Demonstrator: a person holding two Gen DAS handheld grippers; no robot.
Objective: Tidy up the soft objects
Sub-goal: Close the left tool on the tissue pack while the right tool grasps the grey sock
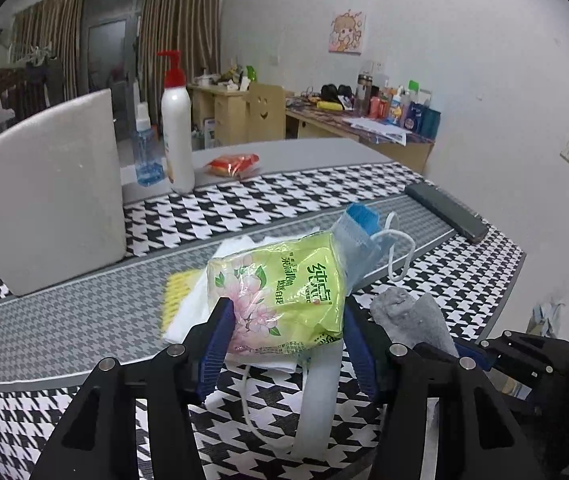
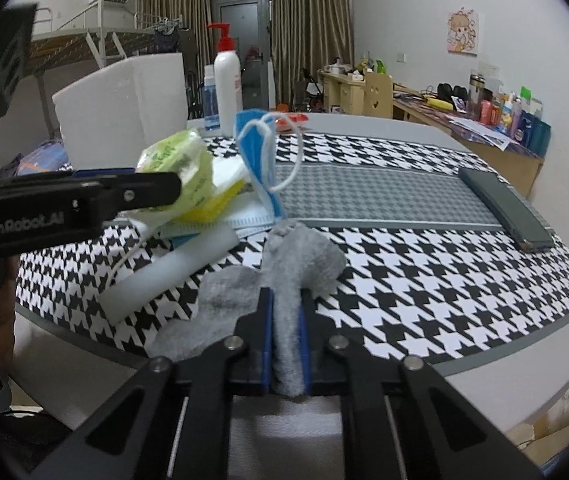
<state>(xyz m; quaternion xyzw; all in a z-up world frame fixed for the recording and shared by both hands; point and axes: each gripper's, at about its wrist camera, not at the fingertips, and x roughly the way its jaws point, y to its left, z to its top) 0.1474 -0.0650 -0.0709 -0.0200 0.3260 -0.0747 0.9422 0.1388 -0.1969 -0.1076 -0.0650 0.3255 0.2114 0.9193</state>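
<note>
One green tissue pack (image 1: 280,300), its Chinese print too creased to be read, is clamped in the left tool (image 1: 284,320) above the desk's (image 2: 484,304) near edge. One grey sock (image 2: 296,264), partly hidden, is pinched in the closed right tool (image 2: 286,320). "GenRobot.AI" is read on the left tool; the piled masks (image 2: 258,152) cannot be counted.

Tissue pack (image 1: 284,296) glossy plastic; grey sock (image 2: 296,264) fuzzy cloth.

White pump bottle (image 1: 177,136) beside blue bottle (image 1: 148,152).
</note>
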